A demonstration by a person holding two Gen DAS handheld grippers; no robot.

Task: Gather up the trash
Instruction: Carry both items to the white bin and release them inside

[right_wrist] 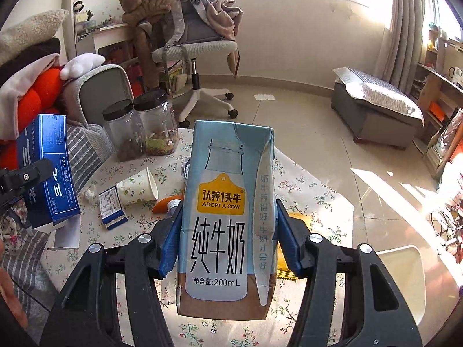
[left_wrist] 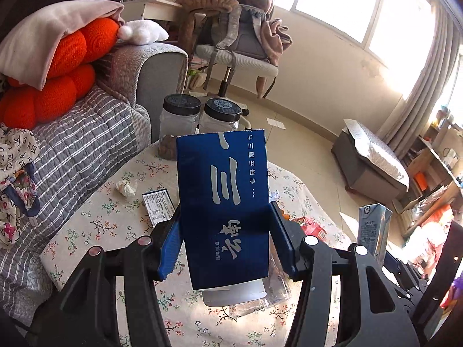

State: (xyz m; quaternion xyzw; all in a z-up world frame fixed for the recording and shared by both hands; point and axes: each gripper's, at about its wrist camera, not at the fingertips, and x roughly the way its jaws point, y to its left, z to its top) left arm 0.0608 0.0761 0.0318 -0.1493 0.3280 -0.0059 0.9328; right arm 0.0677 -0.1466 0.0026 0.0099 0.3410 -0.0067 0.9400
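We are holding two pieces of trash above the floral-cloth tabletop (right_wrist: 303, 199). The left claw (left_wrist: 225, 240) is clamping a dark blue rectangular cardboard box with white lettering (left_wrist: 224, 199) partway closed, pads on its two narrow sides near the lower half. The right claw (right_wrist: 227, 241) is gripping a pale blue 200 mL milk carton (right_wrist: 225, 211) the same way, mid-body.

We are judging both as light. The box looks stiff but hollow, the carton soft-walled and likely to dent, so side grips low on the body seem right; glossy faces could slip.

Still lying on the tabletop: a tipped floral paper cup (right_wrist: 139, 186), a small blue-and-white packet (right_wrist: 113, 206), a crumpled white tissue (left_wrist: 126, 188), an orange wrapper (right_wrist: 166, 204). Two clear plastic jars with black lids (right_wrist: 141, 128) are standing at the far edge, possibly blocking reaches there. A clear plastic bottle (left_wrist: 260, 292) is sitting under the box.
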